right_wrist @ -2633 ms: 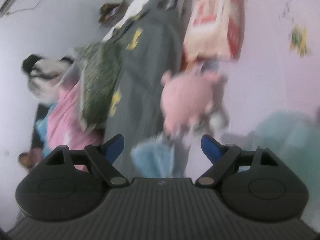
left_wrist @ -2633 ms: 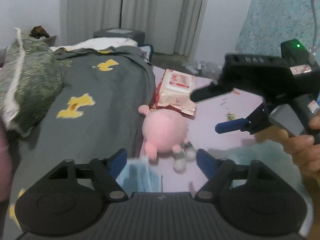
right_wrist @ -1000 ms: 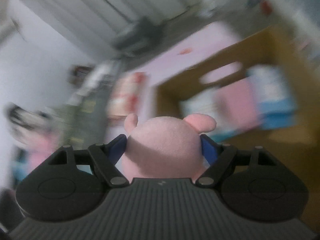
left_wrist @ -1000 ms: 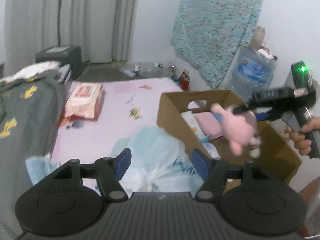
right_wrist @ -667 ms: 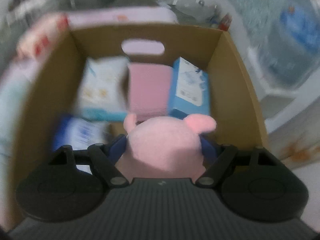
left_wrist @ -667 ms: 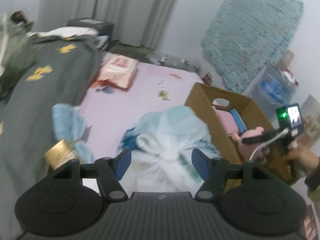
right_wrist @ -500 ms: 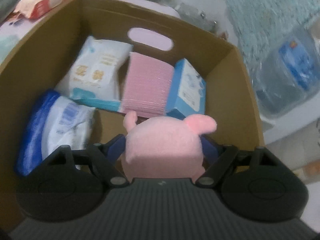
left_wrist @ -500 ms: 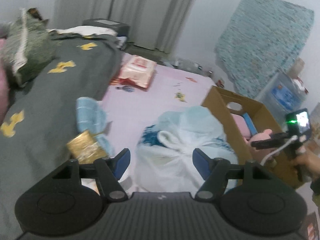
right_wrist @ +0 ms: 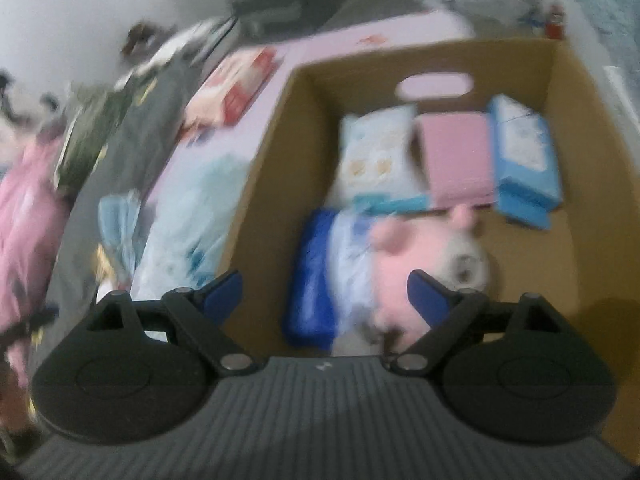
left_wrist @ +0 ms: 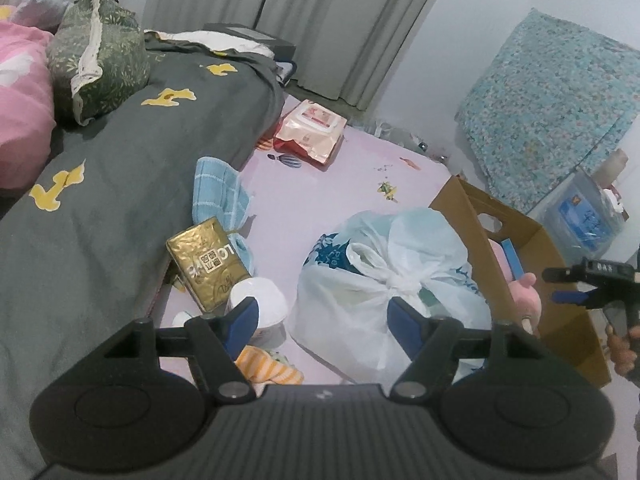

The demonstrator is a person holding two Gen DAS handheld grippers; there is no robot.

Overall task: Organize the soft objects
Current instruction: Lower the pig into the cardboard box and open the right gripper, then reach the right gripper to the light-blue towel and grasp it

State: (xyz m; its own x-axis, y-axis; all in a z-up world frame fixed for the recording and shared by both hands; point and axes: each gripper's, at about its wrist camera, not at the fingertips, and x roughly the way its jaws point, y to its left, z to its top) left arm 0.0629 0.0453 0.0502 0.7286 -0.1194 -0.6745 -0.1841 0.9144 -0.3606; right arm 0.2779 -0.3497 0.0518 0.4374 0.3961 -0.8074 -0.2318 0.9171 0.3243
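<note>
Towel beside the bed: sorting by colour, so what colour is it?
The towel is light blue with pale check lines, clearest in the left wrist view.

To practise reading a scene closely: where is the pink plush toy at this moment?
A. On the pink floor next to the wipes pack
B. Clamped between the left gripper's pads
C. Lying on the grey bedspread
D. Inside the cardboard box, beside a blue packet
D: the right wrist view shows the pink plush toy down inside the cardboard box, against the blue packet, clear of the opening right gripper.

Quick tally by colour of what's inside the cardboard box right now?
Pink: 2, the pink plush and the pink pad
Blue: 2, the blue box and the blue-edged pack
White: 1, the white pack
Total: 5
</note>
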